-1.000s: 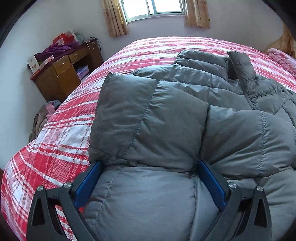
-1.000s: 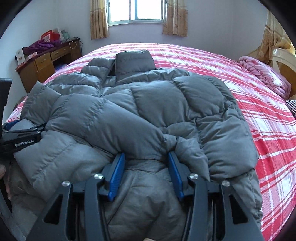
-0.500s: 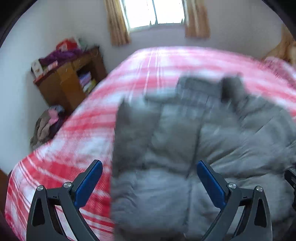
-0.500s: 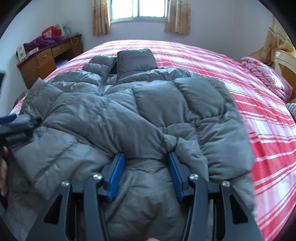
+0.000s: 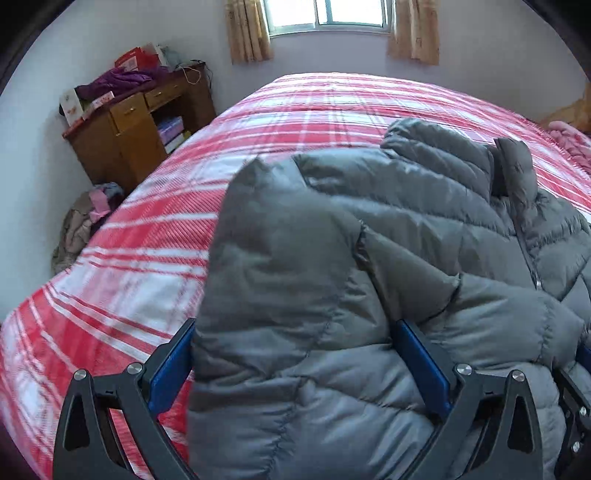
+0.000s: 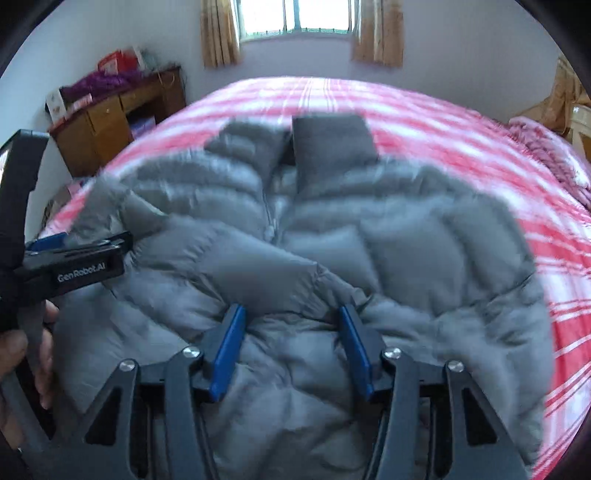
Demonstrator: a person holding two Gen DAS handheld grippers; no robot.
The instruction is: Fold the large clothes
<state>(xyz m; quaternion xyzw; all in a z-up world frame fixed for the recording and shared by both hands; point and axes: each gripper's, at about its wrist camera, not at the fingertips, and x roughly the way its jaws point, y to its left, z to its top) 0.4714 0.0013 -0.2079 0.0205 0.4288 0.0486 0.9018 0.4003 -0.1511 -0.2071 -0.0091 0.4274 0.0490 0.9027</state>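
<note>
Grey quilted puffer jacket spread front-up across red-and-white plaid bedspread, collar end toward window, hem end nearest both cameras. Zip running down the middle; dark flat collar flap standing up at the neck. One sleeve folded in across the chest in the right wrist view. Fabric puffy, creased at the hem.

Left claw: blue pads set wide apart, thick bulge of jacket filling the gap and overlapping both pads; clamped or merely straddling, cannot tell. Right claw: pads narrower, bunched hem fabric between them and pressed by both, gripped.

Against half a second back: left claw was clear of the jacket with pads in open air; now pushed into the near edge, fabric mounded higher. Right claw unchanged on the hem; its view now blurred.

Wooden desk by the wall beside the bed, clothes piled on top.
</note>
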